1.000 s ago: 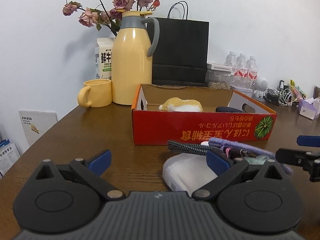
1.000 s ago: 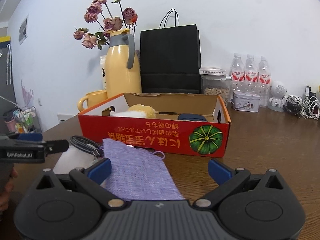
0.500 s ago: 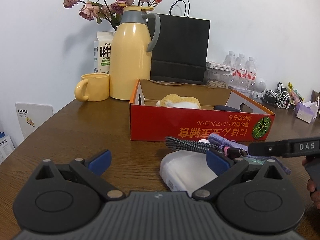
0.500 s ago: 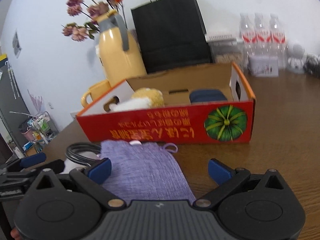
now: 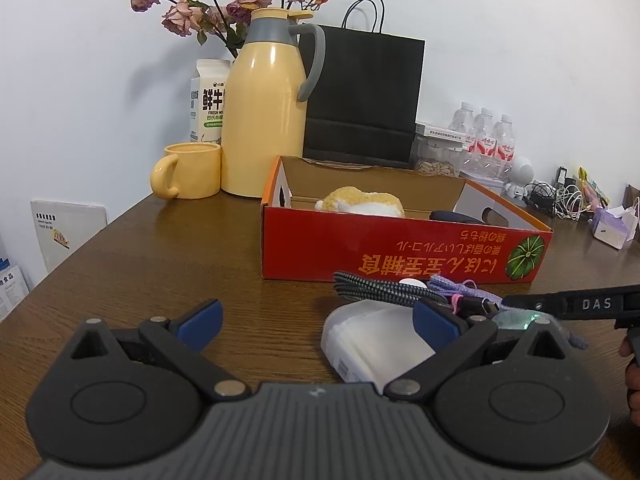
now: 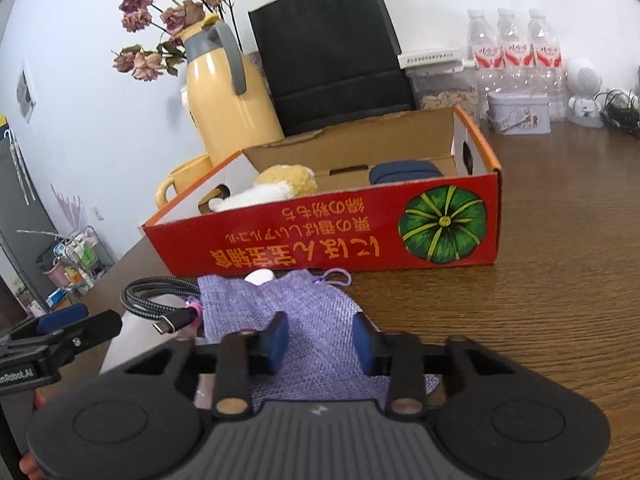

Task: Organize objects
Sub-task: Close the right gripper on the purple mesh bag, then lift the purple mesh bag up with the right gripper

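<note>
- Fingers [image 6: 362,340] of the right gripper [image 6: 320,340] have just closed in and now pinch the purple pouch [image 6: 296,312].
- Left gripper [image 5: 316,318] fingers stay wide, holding nothing.

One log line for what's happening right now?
right tongs: closing on purple pouch | left tongs: open, idle | red box: pouch outside

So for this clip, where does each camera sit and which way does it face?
Left wrist: rides the left gripper, facing the red box across the table; its fingers spread wide, the right gripper intruding from the right.
Right wrist: rides the right gripper, tilted down at the purple pouch, its fingers just closed around a fold; the left gripper shows at left.
Shared: box, pouch, braided cable, yellow jug.
</note>
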Demonstrator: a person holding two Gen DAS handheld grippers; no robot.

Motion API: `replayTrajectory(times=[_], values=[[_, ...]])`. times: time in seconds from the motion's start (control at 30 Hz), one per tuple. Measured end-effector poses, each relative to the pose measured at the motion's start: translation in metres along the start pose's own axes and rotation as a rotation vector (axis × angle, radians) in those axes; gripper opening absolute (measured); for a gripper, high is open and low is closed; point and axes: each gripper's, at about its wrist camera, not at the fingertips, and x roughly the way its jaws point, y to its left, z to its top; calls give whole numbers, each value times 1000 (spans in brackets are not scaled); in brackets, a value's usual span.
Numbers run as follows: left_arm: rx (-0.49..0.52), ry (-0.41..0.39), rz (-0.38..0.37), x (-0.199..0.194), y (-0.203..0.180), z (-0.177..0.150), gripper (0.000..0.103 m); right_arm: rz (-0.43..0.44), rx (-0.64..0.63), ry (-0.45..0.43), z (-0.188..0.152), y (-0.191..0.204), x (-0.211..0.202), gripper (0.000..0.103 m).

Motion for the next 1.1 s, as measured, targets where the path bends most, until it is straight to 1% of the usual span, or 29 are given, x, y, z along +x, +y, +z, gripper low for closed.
replayTrajectory(times=[0.07,0.13,0.17,0.27,0.33,0.37,0.43,0.47,0.5,0.53,0.57,0.67,0.77,0.83,0.9,0.93,0.97,1.03,1.07,1.1], values=[[-2,3,2,1,0,0,103,-3,-6,-27,0,1,-5,10],[-4,6,2,1,1,0,103,-7,-13,-61,-1,2,-11,7],[-4,7,4,2,1,0,103,-11,-17,-78,0,3,-14,4],[-4,13,5,3,1,-1,103,-19,-36,-126,-1,5,-23,2],[-3,15,7,4,1,0,103,-16,-40,-136,-1,5,-26,3],[-3,16,8,4,1,-1,103,-17,-36,-134,-1,4,-26,11],[-2,17,8,4,1,-1,103,-35,-27,-125,0,2,-23,36],[-2,17,7,4,1,-1,103,-34,-23,-114,1,1,-21,71],[-2,18,7,4,1,-1,103,-28,-24,-99,2,1,-18,94],[-1,19,7,4,1,-1,103,-22,-35,-86,2,3,-15,95],[-1,20,7,4,1,-1,103,-12,-56,-69,3,6,-12,94],[-1,21,8,4,1,-1,103,-14,-115,-7,9,13,6,95],[0,20,7,4,1,-1,103,-15,-113,66,9,12,25,93],[0,22,6,4,1,-1,103,-18,-123,65,7,13,23,77],[1,24,7,4,0,-1,103,-25,-132,51,4,14,20,40],[-1,23,8,4,1,-1,103,-32,-141,49,2,15,19,38],[-2,22,8,4,1,-1,103,-35,-148,45,0,16,18,38],[-2,22,8,4,1,-1,103,-37,-153,29,-1,17,14,31],[-2,22,7,4,1,-2,103,-36,-151,11,-1,17,12,26],[-1,23,8,4,1,-1,103,-37,-147,-11,-2,16,8,24]])
